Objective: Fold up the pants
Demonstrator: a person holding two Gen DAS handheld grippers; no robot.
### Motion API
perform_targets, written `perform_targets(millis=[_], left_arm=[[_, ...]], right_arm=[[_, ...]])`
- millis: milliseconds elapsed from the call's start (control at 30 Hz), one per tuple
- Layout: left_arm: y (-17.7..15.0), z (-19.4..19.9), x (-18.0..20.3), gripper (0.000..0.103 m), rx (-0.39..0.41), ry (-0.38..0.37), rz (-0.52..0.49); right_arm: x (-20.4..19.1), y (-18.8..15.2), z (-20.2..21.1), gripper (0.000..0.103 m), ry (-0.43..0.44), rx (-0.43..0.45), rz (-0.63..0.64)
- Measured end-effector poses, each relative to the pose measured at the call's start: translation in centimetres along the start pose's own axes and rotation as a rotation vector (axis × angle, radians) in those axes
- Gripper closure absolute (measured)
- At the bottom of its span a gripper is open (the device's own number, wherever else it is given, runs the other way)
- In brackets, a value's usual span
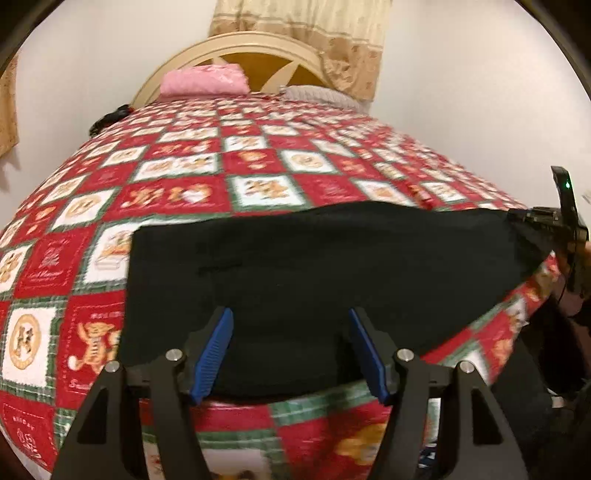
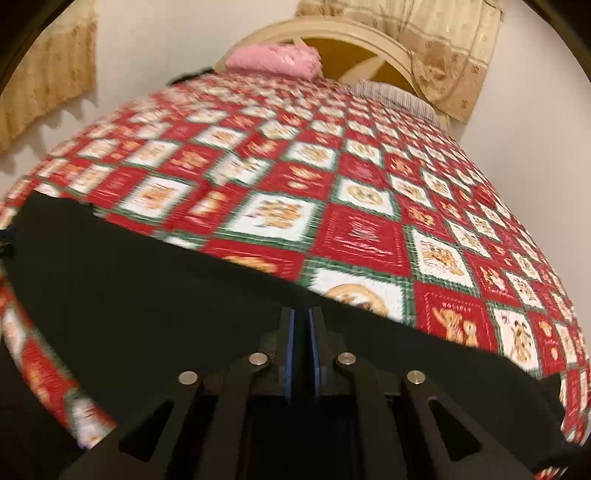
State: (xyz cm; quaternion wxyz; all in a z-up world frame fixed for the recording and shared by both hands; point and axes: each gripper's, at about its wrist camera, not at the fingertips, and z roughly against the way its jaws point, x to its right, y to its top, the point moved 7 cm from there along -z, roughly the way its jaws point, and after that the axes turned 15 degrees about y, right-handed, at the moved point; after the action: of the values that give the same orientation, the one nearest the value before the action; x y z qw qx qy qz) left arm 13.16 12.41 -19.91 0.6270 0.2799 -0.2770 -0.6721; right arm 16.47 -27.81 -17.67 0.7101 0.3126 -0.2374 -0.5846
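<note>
Black pants [image 1: 295, 266] lie flat near the front edge of a bed, dark and nearly featureless. My left gripper [image 1: 291, 312] hovers over their near edge, its blue pads [image 1: 214, 354] wide apart and gripping nothing. My right gripper [image 2: 301, 312] has its blue pads almost together on a thin fold of the pants [image 2: 147, 295]. In the left wrist view the right gripper [image 1: 517, 218] sits at the far right, and the pants' corner is drawn up tight to it.
A red, white and green checked quilt [image 1: 258, 162] covers the bed. A pink folded cloth [image 1: 205, 82] and a grey pillow [image 1: 317, 94] lie by the cream headboard [image 1: 236, 44]. Beige curtains [image 1: 314, 29] hang behind. The bed's edge drops off at the lower right.
</note>
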Motion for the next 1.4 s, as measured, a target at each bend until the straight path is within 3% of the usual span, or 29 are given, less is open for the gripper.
perform_targets(millis=[33,67,100,167,300,600,767,833,867,1067,1267,1400], left_arm=[[0.1,0.5,1.0,0.035,0.009,-0.014,-0.027],[0.1,0.7,1.7,0.034,0.013,-0.024,-0.047],[0.1,0.9,2.7,0.033,0.016,-0.037,-0.071],[0.2,0.9,4.3,0.033,0.012,-0.064,-0.095],[0.8,0.3,5.6,0.033,0.014,-0.082,-0.105],[0.3,-1.9,3.4,0.033,-0.057,-0.121,0.024],[0.2,-1.9,3.6,0.032,-0.054,-0.131,0.019],[0.2,-2.0,3.7,0.032,-0.055,-0.132,0.018],[0.2,-2.0,3.7,0.032,-0.055,-0.135,0.019],[0.2,-1.9,3.3,0.032,-0.052,-0.149,0.026],[0.4,-1.8,3.4,0.032,-0.062,-0.137,0.024],[1.1,-1.3,3.8,0.032,-0.047,-0.137,0.024]], right_arm=[[-1.0,-0.4,0.8,0.06,0.029,0.011,0.014],[-2.2,-1.0,1.4,0.05,0.058,0.014,0.029],[-3.4,-1.6,1.8,0.047,0.08,0.015,0.046],[-5.3,-2.8,2.2,0.047,0.084,0.007,0.089],[-7.3,-5.1,1.8,0.047,0.013,-0.061,0.192],[-7.4,-6.8,0.6,0.049,-0.086,-0.121,0.308],[-7.2,-6.6,0.0,0.061,-0.115,-0.108,0.327],[-7.6,-6.8,-0.2,0.096,-0.11,-0.114,0.349],[-8.0,-6.8,-0.1,0.099,-0.116,-0.115,0.367],[-9.4,-6.6,2.3,0.1,-0.138,-0.08,0.403],[-8.6,-8.6,0.2,0.099,-0.133,-0.137,0.389],[-8.5,-8.4,0.9,0.099,-0.078,-0.142,0.326]])
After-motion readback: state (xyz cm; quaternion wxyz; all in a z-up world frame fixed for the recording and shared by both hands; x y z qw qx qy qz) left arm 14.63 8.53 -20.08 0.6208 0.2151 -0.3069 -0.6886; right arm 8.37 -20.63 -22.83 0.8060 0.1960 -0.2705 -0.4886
